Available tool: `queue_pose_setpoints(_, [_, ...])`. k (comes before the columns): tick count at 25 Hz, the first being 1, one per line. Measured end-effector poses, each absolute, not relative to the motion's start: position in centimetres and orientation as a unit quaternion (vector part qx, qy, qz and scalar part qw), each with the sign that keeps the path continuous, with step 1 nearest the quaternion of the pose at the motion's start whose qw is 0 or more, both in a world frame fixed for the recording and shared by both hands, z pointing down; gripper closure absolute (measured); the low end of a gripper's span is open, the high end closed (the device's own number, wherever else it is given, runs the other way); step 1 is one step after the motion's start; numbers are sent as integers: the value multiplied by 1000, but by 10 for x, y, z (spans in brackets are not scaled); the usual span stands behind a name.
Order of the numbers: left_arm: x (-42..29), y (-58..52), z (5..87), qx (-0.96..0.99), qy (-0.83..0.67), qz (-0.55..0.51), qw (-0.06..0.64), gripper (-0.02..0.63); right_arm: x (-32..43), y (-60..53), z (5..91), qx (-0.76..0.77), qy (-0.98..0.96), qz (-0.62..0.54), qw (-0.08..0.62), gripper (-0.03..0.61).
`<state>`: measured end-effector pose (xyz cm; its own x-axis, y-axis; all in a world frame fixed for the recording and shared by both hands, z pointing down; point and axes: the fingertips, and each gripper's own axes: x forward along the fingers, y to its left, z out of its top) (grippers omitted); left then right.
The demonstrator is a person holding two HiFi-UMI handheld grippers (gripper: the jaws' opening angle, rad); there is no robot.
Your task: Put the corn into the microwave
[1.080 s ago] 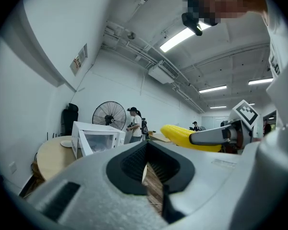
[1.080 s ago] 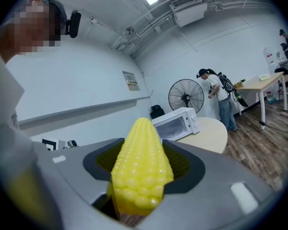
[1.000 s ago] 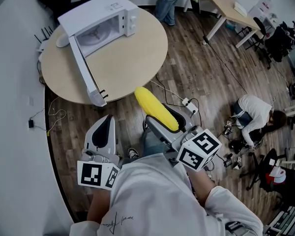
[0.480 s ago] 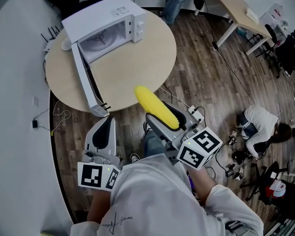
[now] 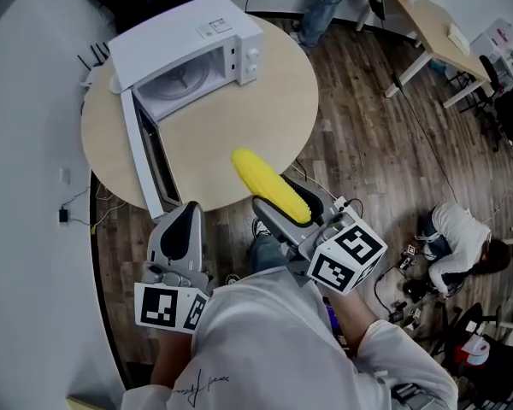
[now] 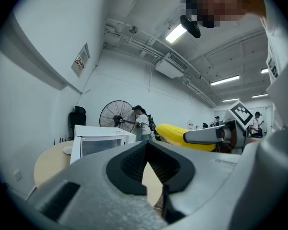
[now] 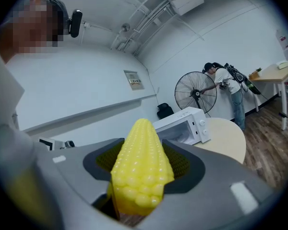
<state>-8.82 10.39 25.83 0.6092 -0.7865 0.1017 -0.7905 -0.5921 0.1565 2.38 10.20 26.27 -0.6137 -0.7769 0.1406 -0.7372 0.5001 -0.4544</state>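
A yellow corn cob [image 5: 269, 187] is clamped in my right gripper [image 5: 284, 207], its tip reaching over the near edge of the round table [image 5: 265, 118]. In the right gripper view the corn [image 7: 140, 171] fills the jaws and points at the white microwave [image 7: 185, 125]. The microwave [image 5: 188, 54] stands at the table's far left with its door [image 5: 142, 159] swung wide open and the turntable showing. My left gripper [image 5: 185, 225] hangs shut and empty just short of the table, near the door's end. In the left gripper view its pads [image 6: 143, 164] meet.
A standing fan [image 6: 116, 121] and a person [image 6: 143, 123] are behind the table. Another person [image 5: 457, 237] crouches on the wooden floor at the right among cables. A desk [image 5: 432, 24] stands at the upper right. A wall [image 5: 26, 143] runs along the left.
Both grippers have moved forward toward the table. The corn's tip now overhangs the table edge, and the microwave and its door sit closer.
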Motion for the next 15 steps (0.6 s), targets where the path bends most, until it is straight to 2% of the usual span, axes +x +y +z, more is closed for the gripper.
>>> queue_pose_setpoints(15, [-46, 21, 258, 866, -491, 18, 91, 621, 64, 5, 263, -388, 887, -246, 35, 314])
